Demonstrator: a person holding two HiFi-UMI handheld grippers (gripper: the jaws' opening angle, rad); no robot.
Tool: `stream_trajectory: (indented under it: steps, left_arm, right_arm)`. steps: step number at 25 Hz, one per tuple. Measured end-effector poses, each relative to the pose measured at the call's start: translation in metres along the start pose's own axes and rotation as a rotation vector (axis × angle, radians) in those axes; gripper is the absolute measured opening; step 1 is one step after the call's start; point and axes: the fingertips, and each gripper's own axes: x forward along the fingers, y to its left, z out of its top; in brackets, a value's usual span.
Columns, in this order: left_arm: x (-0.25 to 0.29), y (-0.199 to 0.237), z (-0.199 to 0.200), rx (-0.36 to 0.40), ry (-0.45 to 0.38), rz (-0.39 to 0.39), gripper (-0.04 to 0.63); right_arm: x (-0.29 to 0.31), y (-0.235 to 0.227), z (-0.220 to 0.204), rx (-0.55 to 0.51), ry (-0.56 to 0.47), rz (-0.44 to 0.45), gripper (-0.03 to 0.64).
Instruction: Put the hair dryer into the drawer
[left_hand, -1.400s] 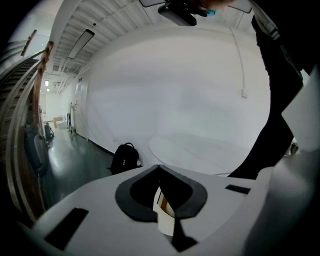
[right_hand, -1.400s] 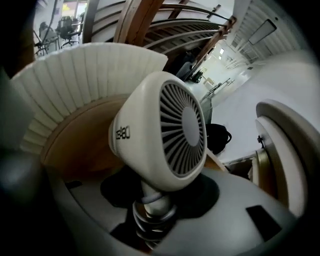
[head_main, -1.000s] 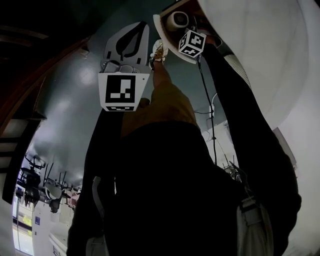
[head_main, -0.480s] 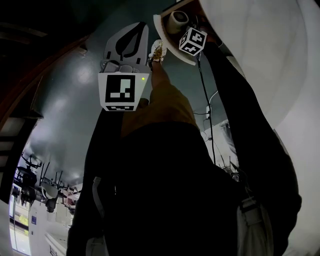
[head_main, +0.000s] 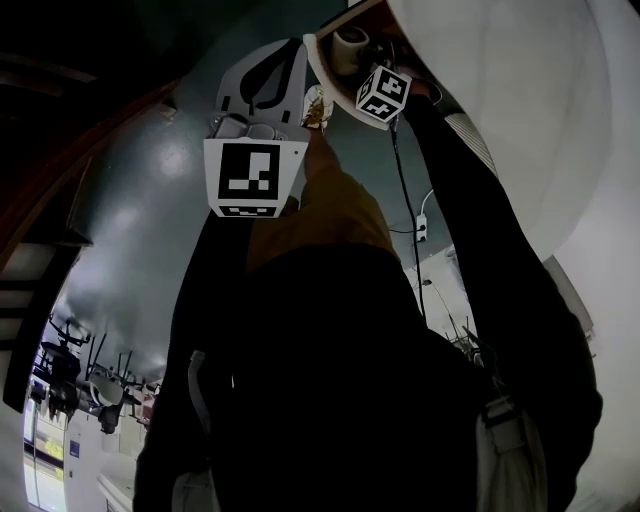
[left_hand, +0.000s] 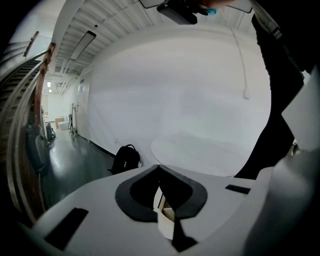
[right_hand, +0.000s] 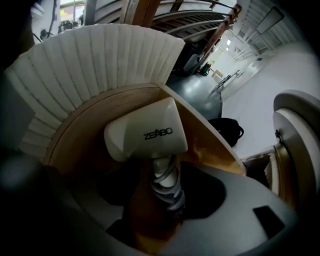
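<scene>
The white hair dryer (right_hand: 145, 135) is lying inside the open wooden drawer (right_hand: 210, 142), with its head beside the drawer's side wall. Its handle, wound with grey cord (right_hand: 169, 195), is sitting between the right gripper (right_hand: 164, 186) fingers, which have just been spreading and are standing clear of it. The left gripper (left_hand: 159, 169) fingers are pressed together, holding nothing. The likely risk is a finger snagging a cord loop while lifting away, dragging the dryer back out.

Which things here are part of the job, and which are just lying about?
Job:
- hair dryer
- wooden drawer, open, with the dryer lying in it
- right gripper: jaws have just been opening, dryer's handle between them

Lying about:
- black backpack
- left gripper, shut
</scene>
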Motion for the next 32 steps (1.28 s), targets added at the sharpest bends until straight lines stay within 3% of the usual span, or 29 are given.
stream_trajectory:
  steps: [19, 23, 24, 25, 26, 29, 32]
  left_arm:
    - [0.003, 0.001, 0.075, 0.073, -0.133, -0.047, 0.015]
    - [-0.003, -0.003, 0.092, 0.097, -0.171, -0.074, 0.015]
    - [-0.005, -0.005, 0.095, 0.103, -0.181, -0.083, 0.015]
    - [-0.006, -0.007, 0.099, 0.106, -0.191, -0.091, 0.015]
    - [-0.008, -0.008, 0.102, 0.108, -0.201, -0.098, 0.015]
    - [-0.016, -0.012, 0.106, 0.116, -0.228, -0.121, 0.015]
    - [-0.029, -0.015, 0.108, 0.131, -0.243, -0.147, 0.015]
  right_arm:
    - [-0.067, 0.004, -0.011, 0.275, -0.021, -0.073, 0.259]
    - [-0.093, -0.002, -0.01, 0.378, -0.056, -0.158, 0.24]
    - [-0.103, -0.008, -0.009, 0.411, -0.067, -0.199, 0.225]
    - [-0.113, -0.013, -0.009, 0.457, -0.076, -0.238, 0.17]
    - [-0.123, -0.016, -0.009, 0.52, -0.087, -0.261, 0.035]
    - [-0.147, -0.011, 0.001, 0.771, -0.164, -0.221, 0.026]
    - [-0.174, -0.011, 0.013, 0.904, -0.225, -0.265, 0.026]
